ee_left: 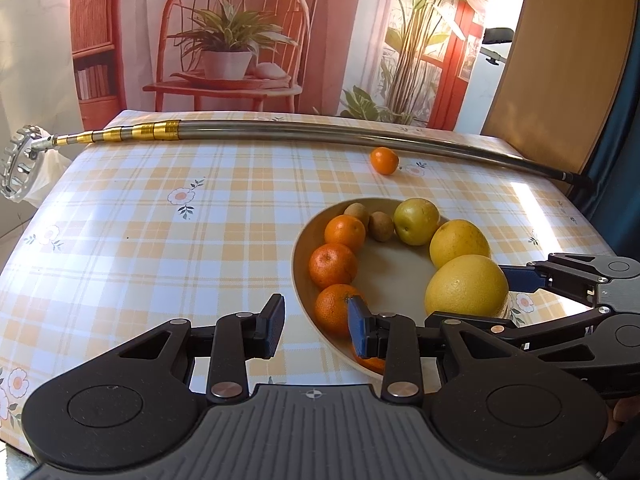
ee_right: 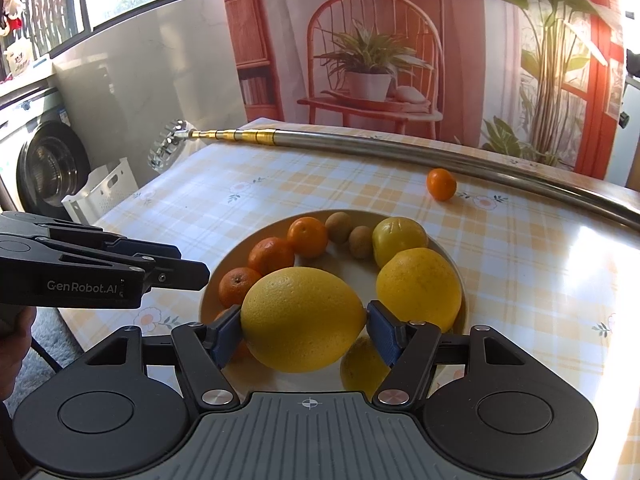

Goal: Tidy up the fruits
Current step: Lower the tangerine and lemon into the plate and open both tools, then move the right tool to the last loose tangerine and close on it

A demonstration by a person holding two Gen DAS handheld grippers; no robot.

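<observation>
A pale wooden bowl point(ee_left: 396, 268) point(ee_right: 360, 276) on the checked tablecloth holds three tangerines point(ee_left: 333, 265), two small brown fruits point(ee_left: 381, 226), a green-yellow apple point(ee_left: 417, 221) and a yellow grapefruit point(ee_left: 460, 243) point(ee_right: 419, 283). My right gripper point(ee_right: 304, 334) point(ee_left: 480, 297) is shut on a second, larger grapefruit point(ee_right: 302, 316) point(ee_left: 466, 286) over the bowl's near right side. Whether that fruit rests on the bowl I cannot tell. My left gripper point(ee_left: 316, 328) point(ee_right: 188, 264) is open and holds nothing, low over the bowl's near left rim. One loose tangerine point(ee_left: 384, 161) point(ee_right: 441, 184) lies on the table behind the bowl.
A long telescopic metal pole point(ee_left: 320, 130) point(ee_right: 400, 144) with a toothed head lies across the back of the table. Left of the table stand a washing machine point(ee_right: 48, 164) and a white basket point(ee_right: 104, 192). A printed backdrop hangs behind the table.
</observation>
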